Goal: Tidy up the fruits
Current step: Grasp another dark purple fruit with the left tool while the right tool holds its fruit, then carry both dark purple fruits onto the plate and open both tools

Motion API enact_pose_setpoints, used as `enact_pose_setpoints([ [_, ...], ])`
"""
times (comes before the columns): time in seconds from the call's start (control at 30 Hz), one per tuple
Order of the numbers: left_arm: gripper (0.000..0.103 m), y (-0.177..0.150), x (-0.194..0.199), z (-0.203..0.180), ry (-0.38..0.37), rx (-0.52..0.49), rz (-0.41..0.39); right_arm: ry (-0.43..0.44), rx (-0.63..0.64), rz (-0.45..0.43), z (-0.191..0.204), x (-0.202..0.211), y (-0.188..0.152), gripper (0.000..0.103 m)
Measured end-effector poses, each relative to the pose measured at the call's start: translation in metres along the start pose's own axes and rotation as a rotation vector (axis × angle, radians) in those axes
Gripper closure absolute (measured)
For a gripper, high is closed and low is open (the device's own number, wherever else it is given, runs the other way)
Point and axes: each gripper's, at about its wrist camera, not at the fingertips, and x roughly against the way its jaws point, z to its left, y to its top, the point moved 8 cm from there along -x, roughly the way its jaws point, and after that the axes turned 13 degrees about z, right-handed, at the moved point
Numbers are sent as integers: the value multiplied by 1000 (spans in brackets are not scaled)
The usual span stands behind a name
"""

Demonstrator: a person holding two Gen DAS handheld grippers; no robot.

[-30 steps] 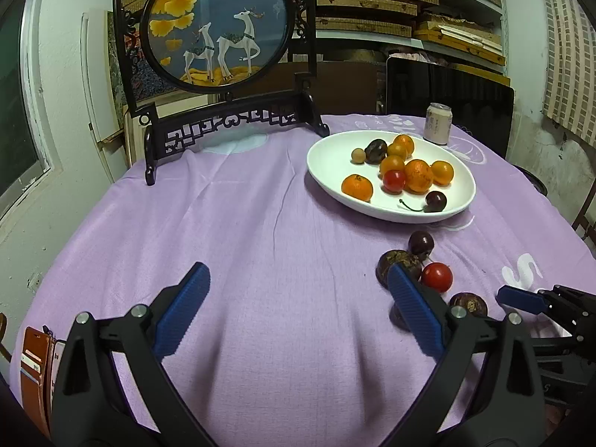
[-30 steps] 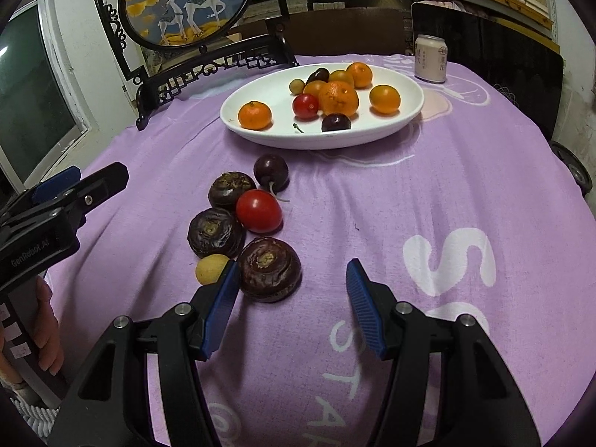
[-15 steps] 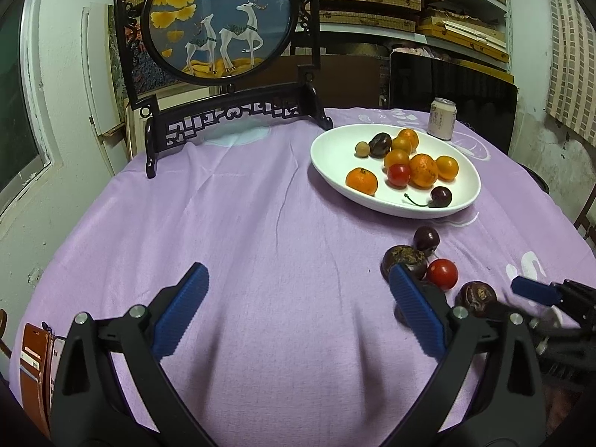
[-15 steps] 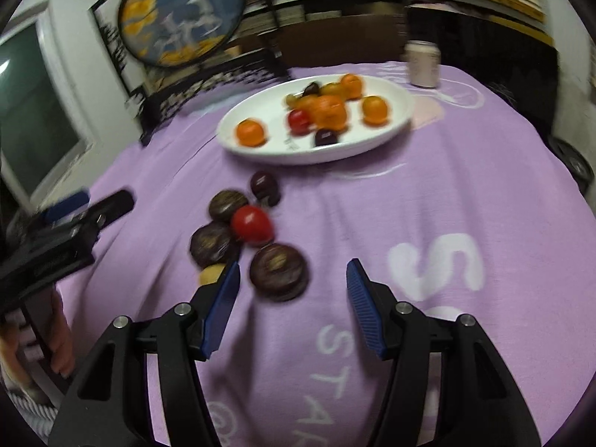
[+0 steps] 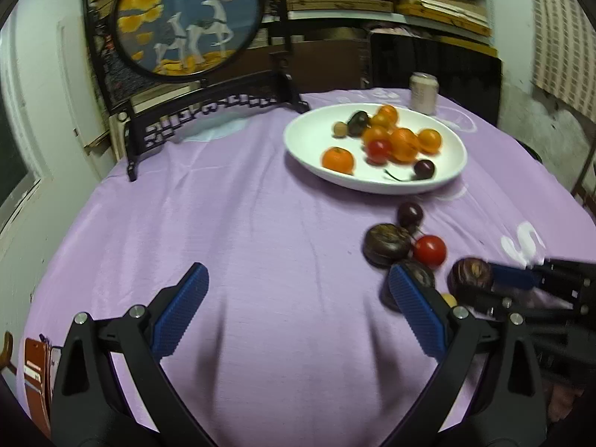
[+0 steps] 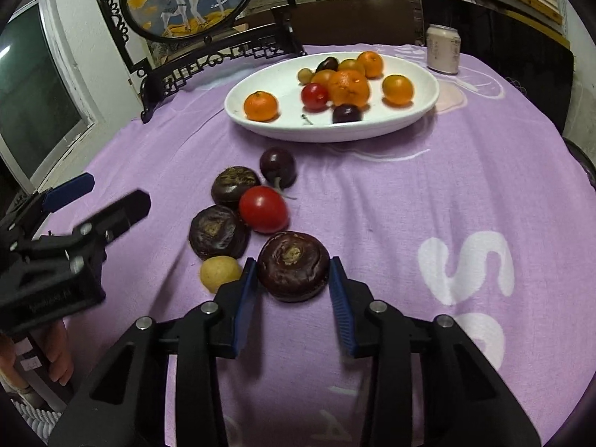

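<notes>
Fingers of the right gripper (image 6: pixel 293 284) reached forward and down over the purple tablecloth (image 6: pixel 391 201), and its jaws had just been closing; the blue pads now sat against either flank of a dark brown water chestnut (image 6: pixel 293 265), which rested on the cloth between them. Beside the left pad lay a small yellowish fruit (image 6: pixel 219 272), touching or nearly touching it. Further ahead sat a second dark chestnut (image 6: pixel 218 231), a red tomato (image 6: pixel 263 208), a third chestnut (image 6: pixel 234 185) and a dark cherry (image 6: pixel 278 165) with its stem, all clustered together. Beyond them the white plate (image 6: pixel 260 82) held oranges, a tomato and other small fruit, with a can (image 6: pixel 442 49) behind it near the table's far edge.

The left gripper (image 5: pixel 298 311) hung tilted down over bare cloth to the left of the cluster, jaws spread wide with nothing between them. Its right finger (image 5: pixel 417 316) partly covered one chestnut in that view.
</notes>
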Motion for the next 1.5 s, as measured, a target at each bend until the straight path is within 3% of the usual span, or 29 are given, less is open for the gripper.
enact_pose_setpoints([
  [0.23, 4, -6, -10, -29, -48, -97, 38, 8, -142, -68, -38, 20, 6, 64],
  [0.67, 2, 3, -41, -40, -106, -103, 129, 33, -163, -83, -41, 27, 8, 64],
  [0.73, 2, 1, -39, -32, -88, -99, 134, 36, -163, -84, -41, 27, 7, 64],
  [0.87, 2, -4, -29, 0, 23, -46, 113, 47, -172, -88, -43, 29, 6, 64],
  [1.0, 2, -4, -26, -6, -35, -54, 102, 51, -168, -90, -41, 30, 6, 64],
  [1.2, 3, -5, -34, -33, -15, -159, 101, 51, -166, -89, -40, 30, 6, 64],
  [1.27, 8, -4, -37, -37, -44, -167, 109, 50, -162, -85, -38, 29, 6, 64],
  [1.37, 39, -4, -43, -39, -125, -144, 138, 46, -154, -79, -36, 27, 5, 64],
  [1.4, 55, -5, -46, -40, -162, -135, 155, 45, -152, -77, -36, 26, 5, 64],
  [1.43, 61, -6, -47, -42, -205, -123, 170, 44, -150, -73, -35, 25, 5, 64],
  [1.5, 62, -7, -47, -42, -234, -109, 171, 42, -149, -69, -35, 23, 4, 64],
])
